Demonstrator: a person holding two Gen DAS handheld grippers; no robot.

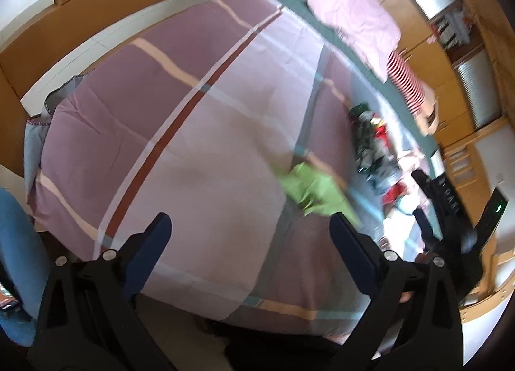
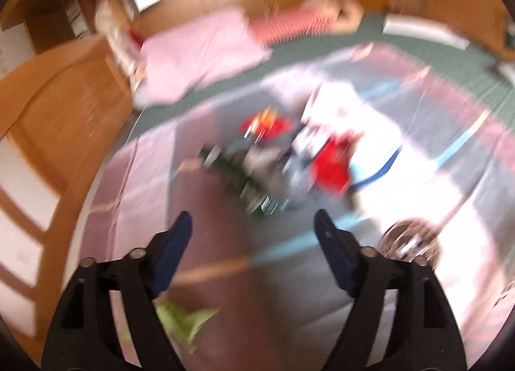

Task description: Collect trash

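A crumpled green paper (image 1: 313, 190) lies on the purple checked bedcover (image 1: 193, 113), just beyond my left gripper (image 1: 251, 219), which is open with nothing between its fingers. Further right is a pile of dark green and red wrappers (image 1: 373, 145) beside something white. The right wrist view is blurred: my right gripper (image 2: 253, 217) hangs open and empty above the cover, short of the wrapper pile (image 2: 273, 158). The green paper (image 2: 180, 322) shows low, behind its left finger. From the left wrist view the right gripper (image 1: 421, 194) hovers near the pile's right side.
A pink pillow (image 1: 354, 20) and a red-striped pillow (image 1: 407, 78) lie at the bed's head on a green sheet. Wooden cabinets (image 1: 450, 107) and a wooden bed frame surround the bed. A blurred clear round thing (image 2: 408, 239) sits right of the right gripper. Blue cloth (image 1: 16, 242) is at the far left.
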